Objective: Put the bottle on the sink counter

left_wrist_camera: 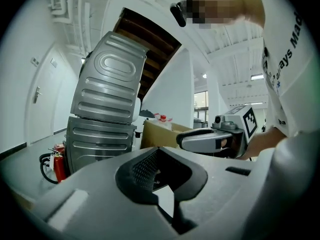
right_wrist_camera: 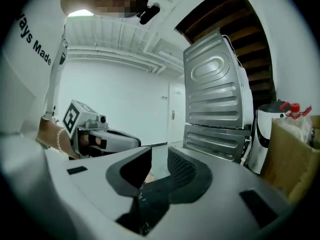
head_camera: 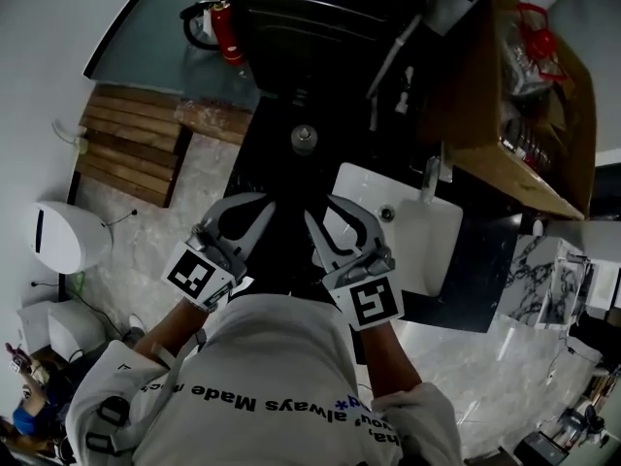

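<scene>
I hold both grippers side by side at chest height, above the near edge of a black counter (head_camera: pixel 281 115). The left gripper (head_camera: pixel 269 202) has its tips together with nothing between them, and its own view (left_wrist_camera: pixel 159 151) shows the same. The right gripper (head_camera: pixel 320 207) keeps a narrow gap between its pads, empty in its own view (right_wrist_camera: pixel 159 156). A small round grey-topped thing (head_camera: pixel 304 139) stands on the counter ahead of both grippers; I cannot tell whether it is the bottle. A red-capped bottle (head_camera: pixel 537 39) sticks out of a cardboard box (head_camera: pixel 505 115) at the far right.
A white sink basin (head_camera: pixel 417 231) with a faucet (head_camera: pixel 430 178) lies right of the right gripper. A stacked grey washer and dryer (left_wrist_camera: pixel 102 119) stands ahead, with a red fire extinguisher (head_camera: pixel 228 32) to its left. Wooden steps (head_camera: pixel 131 144) and a white bin (head_camera: pixel 63 236) are on the left floor.
</scene>
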Demonstrator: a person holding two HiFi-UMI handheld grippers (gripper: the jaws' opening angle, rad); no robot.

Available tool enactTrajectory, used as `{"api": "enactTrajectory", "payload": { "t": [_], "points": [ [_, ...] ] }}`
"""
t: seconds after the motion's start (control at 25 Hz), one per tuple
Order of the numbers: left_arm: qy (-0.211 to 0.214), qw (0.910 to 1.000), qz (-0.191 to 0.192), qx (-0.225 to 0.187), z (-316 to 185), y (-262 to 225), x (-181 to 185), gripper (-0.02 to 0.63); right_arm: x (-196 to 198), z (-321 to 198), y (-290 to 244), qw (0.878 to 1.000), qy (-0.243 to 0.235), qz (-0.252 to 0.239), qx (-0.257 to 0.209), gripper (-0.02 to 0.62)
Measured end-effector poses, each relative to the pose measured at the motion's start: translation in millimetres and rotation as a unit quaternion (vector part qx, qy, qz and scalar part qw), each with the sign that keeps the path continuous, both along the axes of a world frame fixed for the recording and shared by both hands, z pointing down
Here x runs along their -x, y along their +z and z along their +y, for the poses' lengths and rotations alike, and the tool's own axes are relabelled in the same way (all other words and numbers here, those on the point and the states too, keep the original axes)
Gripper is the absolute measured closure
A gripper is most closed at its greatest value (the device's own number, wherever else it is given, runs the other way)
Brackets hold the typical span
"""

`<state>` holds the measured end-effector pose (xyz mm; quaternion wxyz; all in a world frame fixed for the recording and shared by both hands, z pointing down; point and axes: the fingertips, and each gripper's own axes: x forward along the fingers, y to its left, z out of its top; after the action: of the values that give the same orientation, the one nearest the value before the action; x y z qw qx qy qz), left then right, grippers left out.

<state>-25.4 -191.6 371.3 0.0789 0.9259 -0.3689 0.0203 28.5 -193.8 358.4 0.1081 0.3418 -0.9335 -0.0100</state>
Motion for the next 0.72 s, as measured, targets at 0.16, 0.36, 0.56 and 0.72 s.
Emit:
{"api": "enactTrajectory", "payload": {
  "t": [0.16, 0.36, 0.56, 0.72],
  "points": [
    [0.002, 0.9999, 0.013, -0.006, 20, -13, -4, 0.604, 0, 23, -20, 1.000, -0.001, -0.023, 0.013, 0.512],
    [0.013, 0.9993, 0.015, -0.031, 33, -34, -12, 0.604, 0, 43, -39, 0.999, 0.001, -0.031, 0.014, 0.523],
    [0.032, 0.9989, 0.014, -0.032, 53, -43, -23, 0.604, 2, 61, -52, 0.999, -0.009, -0.038, 0.007, 0.529],
    [0.025, 0.9991, 0.017, -0.031, 58, -44, -18, 0.604, 5, 67, -53, 0.999, -0.009, -0.036, 0.009, 0.540]
  ]
}}
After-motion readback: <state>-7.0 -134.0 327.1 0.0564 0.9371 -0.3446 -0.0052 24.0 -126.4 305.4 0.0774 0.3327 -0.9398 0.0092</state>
